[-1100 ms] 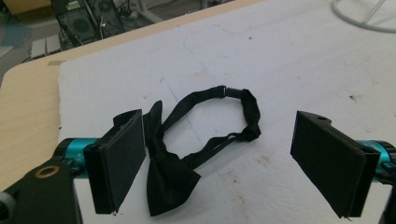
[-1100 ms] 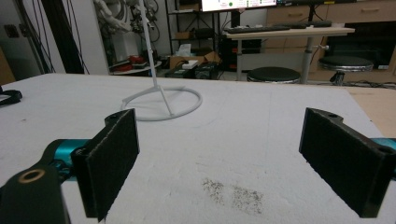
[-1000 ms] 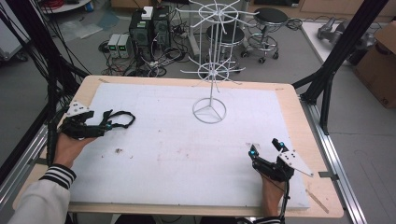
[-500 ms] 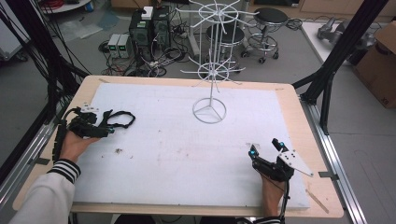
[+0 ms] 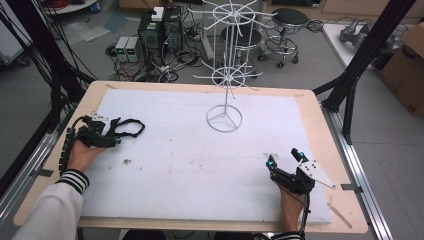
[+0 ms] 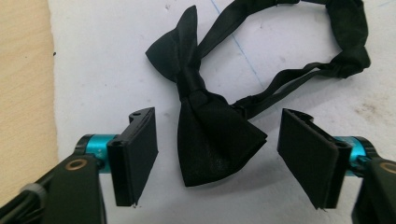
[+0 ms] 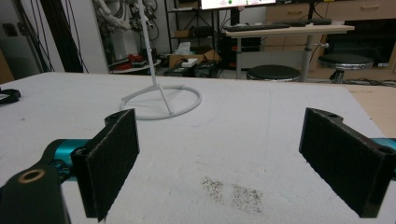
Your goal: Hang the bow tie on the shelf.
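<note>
A black bow tie [image 6: 205, 116] with a looped strap [image 6: 345, 46] lies flat on the white mat at the table's left; in the high view the bow tie [image 5: 131, 127] sits just right of my left gripper [image 5: 107, 137]. My left gripper [image 6: 217, 154] is open, and its jaws straddle the near wing of the bow without touching it. A white wire rack [image 5: 225, 80] stands on a ring base at the back middle, and its base ring [image 7: 161, 105] shows ahead of my right gripper [image 7: 233, 158]. My right gripper [image 5: 285, 160] is open and empty near the front right.
The white mat [image 5: 200, 160] covers most of the wooden table [image 5: 325, 130]. Specks of dirt [image 7: 233, 191] lie on the mat in front of the right gripper. Black frame posts [image 5: 360, 65] flank the table. Computers, cables and stools stand on the floor beyond.
My left gripper has slid right and forward toward the bow tie, and its jaws now straddle the bow's near wing. The right gripper has stayed still.
</note>
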The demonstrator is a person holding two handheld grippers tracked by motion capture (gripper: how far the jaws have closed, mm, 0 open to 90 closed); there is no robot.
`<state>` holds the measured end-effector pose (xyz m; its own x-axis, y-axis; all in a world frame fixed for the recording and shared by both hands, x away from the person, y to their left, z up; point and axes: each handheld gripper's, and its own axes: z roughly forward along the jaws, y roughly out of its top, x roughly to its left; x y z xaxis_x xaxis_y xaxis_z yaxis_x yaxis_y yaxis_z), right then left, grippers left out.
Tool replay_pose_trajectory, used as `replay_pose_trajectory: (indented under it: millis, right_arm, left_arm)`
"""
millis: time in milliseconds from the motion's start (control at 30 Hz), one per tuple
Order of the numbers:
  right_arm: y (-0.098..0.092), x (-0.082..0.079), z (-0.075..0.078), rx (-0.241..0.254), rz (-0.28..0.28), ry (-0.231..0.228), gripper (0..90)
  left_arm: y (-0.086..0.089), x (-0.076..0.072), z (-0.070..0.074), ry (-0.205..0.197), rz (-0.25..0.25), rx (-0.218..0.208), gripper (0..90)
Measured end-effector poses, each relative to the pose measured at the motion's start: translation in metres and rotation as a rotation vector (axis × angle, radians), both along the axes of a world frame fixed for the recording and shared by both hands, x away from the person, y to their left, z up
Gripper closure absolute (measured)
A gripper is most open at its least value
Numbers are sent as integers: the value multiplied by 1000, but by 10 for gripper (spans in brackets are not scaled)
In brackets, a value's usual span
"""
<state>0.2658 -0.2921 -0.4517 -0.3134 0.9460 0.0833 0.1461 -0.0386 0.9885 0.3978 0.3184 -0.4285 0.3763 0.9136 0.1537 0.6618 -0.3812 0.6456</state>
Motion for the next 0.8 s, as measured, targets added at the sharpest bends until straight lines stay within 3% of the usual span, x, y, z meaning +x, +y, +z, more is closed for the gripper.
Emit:
replay_pose_trajectory:
  millis: [133, 500, 800]
  right_arm:
    - [0, 1, 0, -7, 1, -2, 111]
    - [0, 1, 0, -9, 3, -4, 111]
    - [0, 1, 0, -7, 3, -3, 111]
  left_arm:
    - [0, 1, -2, 9, -11, 10, 341]
    - [2, 1, -2, 20, -16, -36, 449]
    - [4, 1, -1, 16, -3, -39, 555]
